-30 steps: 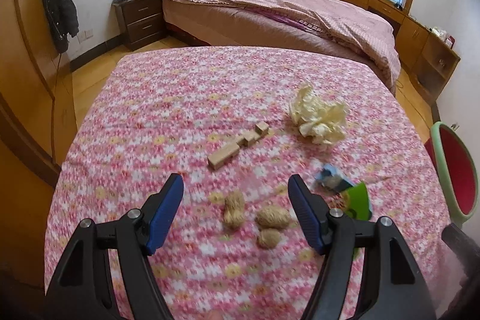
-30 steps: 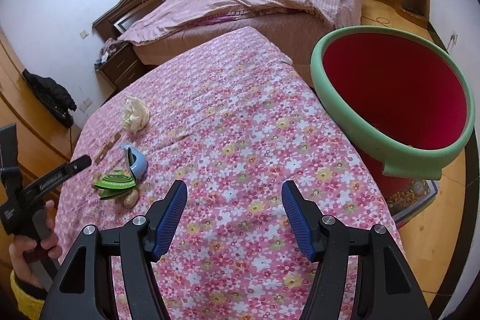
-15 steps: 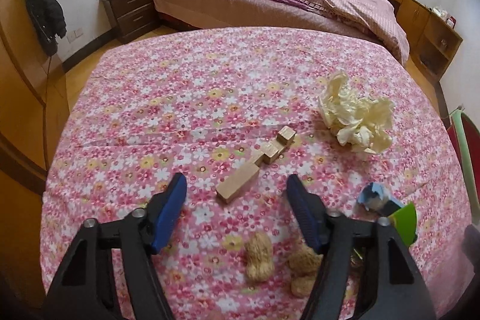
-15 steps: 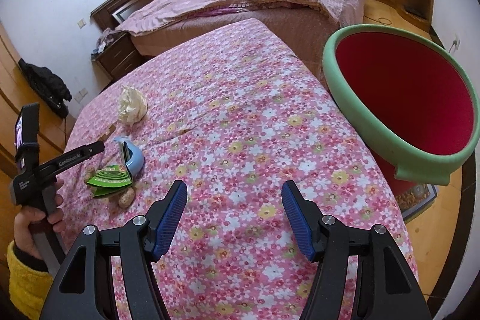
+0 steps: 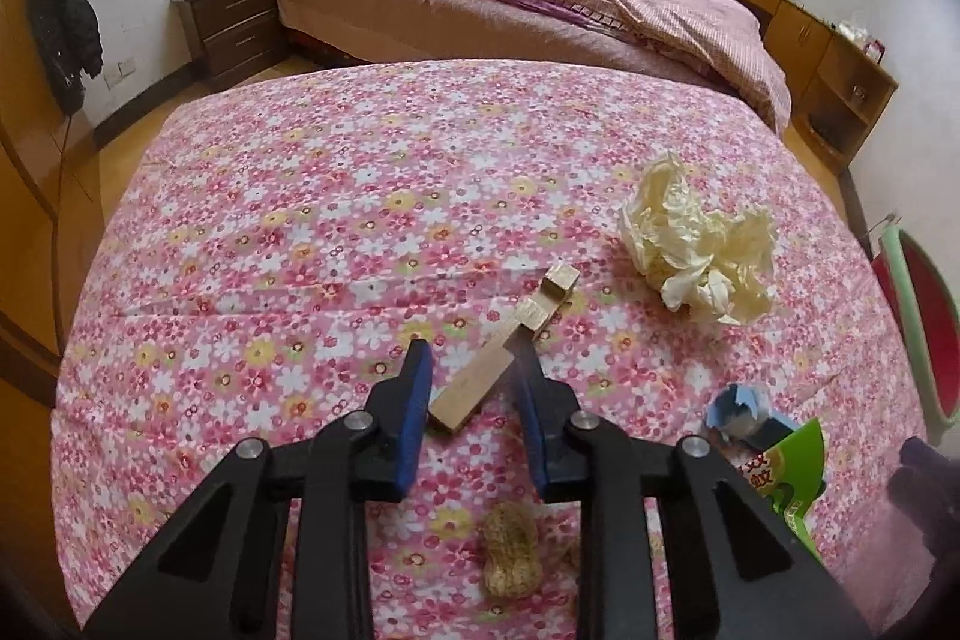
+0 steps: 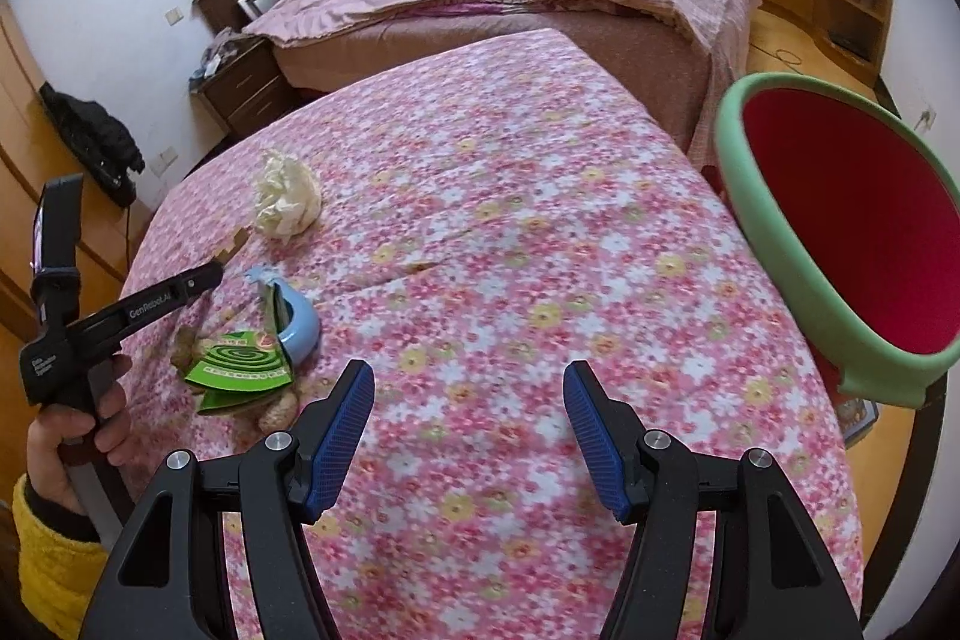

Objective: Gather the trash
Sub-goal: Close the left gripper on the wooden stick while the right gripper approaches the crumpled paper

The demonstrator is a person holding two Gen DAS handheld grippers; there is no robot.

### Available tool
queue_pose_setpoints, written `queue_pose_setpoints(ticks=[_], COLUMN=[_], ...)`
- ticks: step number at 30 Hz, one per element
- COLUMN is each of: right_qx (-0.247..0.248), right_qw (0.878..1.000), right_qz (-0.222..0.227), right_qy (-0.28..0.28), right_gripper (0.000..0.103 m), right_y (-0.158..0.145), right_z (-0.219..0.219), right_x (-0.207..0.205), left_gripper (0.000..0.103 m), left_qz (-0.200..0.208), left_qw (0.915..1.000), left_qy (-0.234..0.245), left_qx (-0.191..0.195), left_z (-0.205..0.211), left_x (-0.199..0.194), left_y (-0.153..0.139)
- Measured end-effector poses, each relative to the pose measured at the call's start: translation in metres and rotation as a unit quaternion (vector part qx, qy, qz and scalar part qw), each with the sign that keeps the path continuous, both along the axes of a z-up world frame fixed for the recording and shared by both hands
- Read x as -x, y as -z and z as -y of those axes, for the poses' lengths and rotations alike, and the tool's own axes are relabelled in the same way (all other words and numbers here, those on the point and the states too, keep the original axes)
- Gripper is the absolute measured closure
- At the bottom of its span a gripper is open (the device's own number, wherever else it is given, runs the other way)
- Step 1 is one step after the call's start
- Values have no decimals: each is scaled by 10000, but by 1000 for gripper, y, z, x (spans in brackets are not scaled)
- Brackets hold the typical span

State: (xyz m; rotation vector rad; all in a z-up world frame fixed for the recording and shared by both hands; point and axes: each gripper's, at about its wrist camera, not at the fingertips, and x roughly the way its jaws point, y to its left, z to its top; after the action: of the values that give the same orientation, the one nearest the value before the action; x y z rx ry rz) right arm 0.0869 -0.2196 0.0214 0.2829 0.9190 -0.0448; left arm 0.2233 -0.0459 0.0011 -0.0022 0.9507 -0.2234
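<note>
Across the flowered cloth [image 5: 360, 196] of the table, which fills most of both views, trash lies toward the near edge. Beyond the table's right edge stands a bin [image 6: 840, 232], green-rimmed and red inside, tilted toward the camera. Left gripper [image 5: 471, 388]: jaws closing around the near end of a wooden block [image 5: 474, 388]; block sits between the blue pads, left pad just at its corner, contact on the right side too blurred to tell. More small wood pieces [image 5: 549, 301] run on from that block toward the far right. Right gripper [image 6: 468, 406]: jaws well apart, nothing between them, hanging over bare cloth near the near edge. A person's hand [image 6: 72, 430] in a yellow sleeve grips the left tool's handle at the table's left side. Crumpled cream paper [image 5: 699, 250] rests right of the wood pieces. Near the near-right corner: green packet [image 6: 240, 361], blue wrapper [image 6: 297, 325], peanut shell [image 5: 510, 559].
</note>
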Motion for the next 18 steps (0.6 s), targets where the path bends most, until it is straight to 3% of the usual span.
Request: queue_pose_setpoints(ticks=[8, 18], right_qx=[112, 173], right_qw=[9997, 9987], right_qz=[31, 165], right_qy=[-226, -451], right_gripper=[36, 36], right_y=[-6, -10], right_z=[-22, -46], right_x=[-19, -52], left_gripper=[76, 76], left_qz=[138, 418], left_qw=[9991, 9935], left_qy=[-236, -974], left_qx=[327, 416], left_z=[-34, -72], left_x=[11, 9], left_y=[-7, -19])
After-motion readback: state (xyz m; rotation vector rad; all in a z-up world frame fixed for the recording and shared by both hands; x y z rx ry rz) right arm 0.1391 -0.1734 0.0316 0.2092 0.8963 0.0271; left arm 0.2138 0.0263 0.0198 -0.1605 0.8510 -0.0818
